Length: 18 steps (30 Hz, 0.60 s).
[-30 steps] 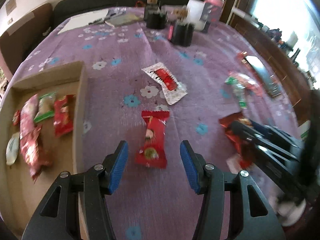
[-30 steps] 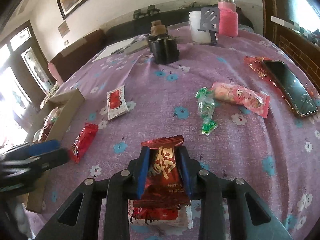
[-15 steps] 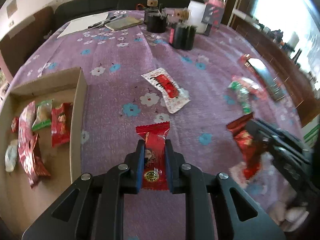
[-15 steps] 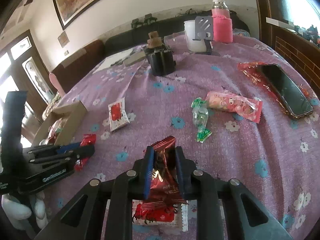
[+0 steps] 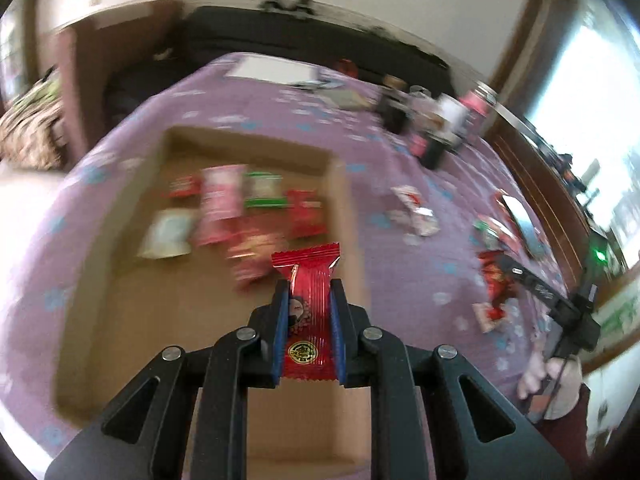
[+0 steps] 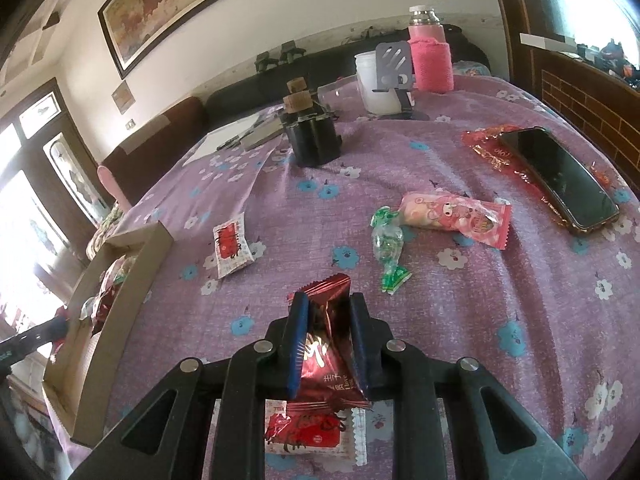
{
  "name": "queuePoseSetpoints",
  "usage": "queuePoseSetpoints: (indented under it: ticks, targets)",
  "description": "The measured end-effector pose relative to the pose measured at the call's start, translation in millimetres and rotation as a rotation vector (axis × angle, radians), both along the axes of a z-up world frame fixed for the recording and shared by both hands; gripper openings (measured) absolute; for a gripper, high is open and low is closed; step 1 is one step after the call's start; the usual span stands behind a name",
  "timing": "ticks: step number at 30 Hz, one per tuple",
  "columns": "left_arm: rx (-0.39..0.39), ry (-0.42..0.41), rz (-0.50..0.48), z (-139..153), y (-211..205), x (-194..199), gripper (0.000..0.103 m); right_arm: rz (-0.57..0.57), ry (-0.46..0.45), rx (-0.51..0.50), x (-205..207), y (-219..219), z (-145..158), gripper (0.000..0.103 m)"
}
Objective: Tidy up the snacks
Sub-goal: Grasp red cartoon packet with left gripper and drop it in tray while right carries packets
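My left gripper (image 5: 307,292) is shut on a red candy packet (image 5: 307,316) and holds it above the open cardboard box (image 5: 340,184), which has several snack packets (image 5: 240,216) inside. My right gripper (image 6: 327,308) is shut on a dark red snack packet (image 6: 328,344), held above the purple tablecloth. Under it lies a red-and-white packet (image 6: 312,432). The box also shows at the left of the right wrist view (image 6: 132,264). On the cloth lie a white-and-red sachet (image 6: 231,246), a green candy (image 6: 387,248) and a pink packet (image 6: 456,216).
A phone (image 6: 560,178) lies on a red wrapper at the right. A black holder (image 6: 314,136), a white cup (image 6: 374,80), a pink bottle (image 6: 430,56) and papers (image 6: 228,136) stand at the table's far side. The right gripper shows in the left view (image 5: 536,284).
My left gripper closed on the red candy packet, lifted it and swung left over the box. My right gripper lifted its dark red packet off the cloth.
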<state>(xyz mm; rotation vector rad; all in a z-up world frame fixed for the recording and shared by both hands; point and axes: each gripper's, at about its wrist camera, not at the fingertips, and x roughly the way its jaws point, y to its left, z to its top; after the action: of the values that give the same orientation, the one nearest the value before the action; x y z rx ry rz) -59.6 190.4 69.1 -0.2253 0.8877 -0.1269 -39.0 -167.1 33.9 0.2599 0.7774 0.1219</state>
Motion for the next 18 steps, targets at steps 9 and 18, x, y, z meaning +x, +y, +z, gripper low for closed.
queuePoseSetpoints:
  ticks: [9, 18]
  targets:
    - [-0.017, 0.052, 0.126, -27.2, 70.2, -3.1, 0.016, 0.110, -0.015, 0.088, -9.6, 51.4, 36.4, 0.003]
    - [-0.044, 0.075, 0.108, -39.8, 83.6, 0.2, 0.016, 0.180, -0.023, -0.078, 13.4, 114.8, 47.8, 0.021]
